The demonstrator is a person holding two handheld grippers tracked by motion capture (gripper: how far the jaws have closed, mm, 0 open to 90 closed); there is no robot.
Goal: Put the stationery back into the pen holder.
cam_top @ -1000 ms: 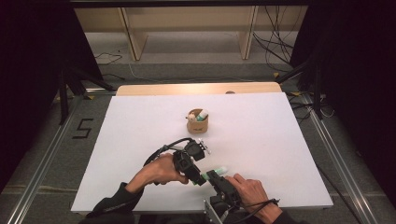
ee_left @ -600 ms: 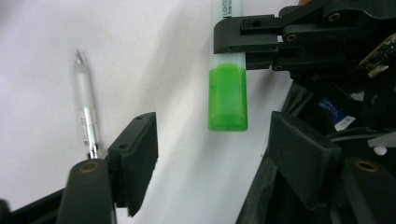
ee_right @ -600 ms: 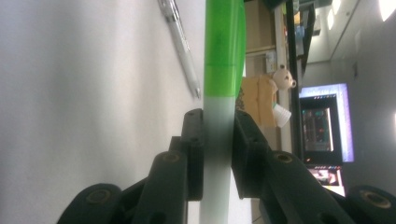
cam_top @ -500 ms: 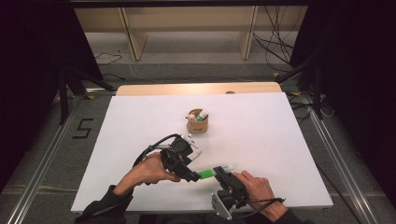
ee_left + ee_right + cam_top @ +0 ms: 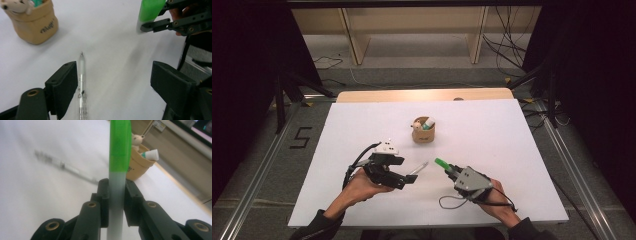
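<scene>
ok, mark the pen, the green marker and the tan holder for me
pen (image 5: 81, 75): left gripper view, middle of its clear barrel
green marker (image 5: 120, 150): right gripper view, on its green cap
tan holder (image 5: 424, 134): high view, on its front wall

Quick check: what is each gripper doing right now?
Left gripper: jaws open, just been opening; clear pen lies between them, unpressed.
Right gripper: shut on green-capped marker.

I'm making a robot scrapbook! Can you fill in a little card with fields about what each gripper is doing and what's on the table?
left gripper: jaws open, just been opening, nothing gripped
clear pen: lying on the white table, between the left jaws, beside one of them
right gripper: jaws shut on the green-capped marker
tan pen pot: upright, mid-table, apart from both grippers
</scene>
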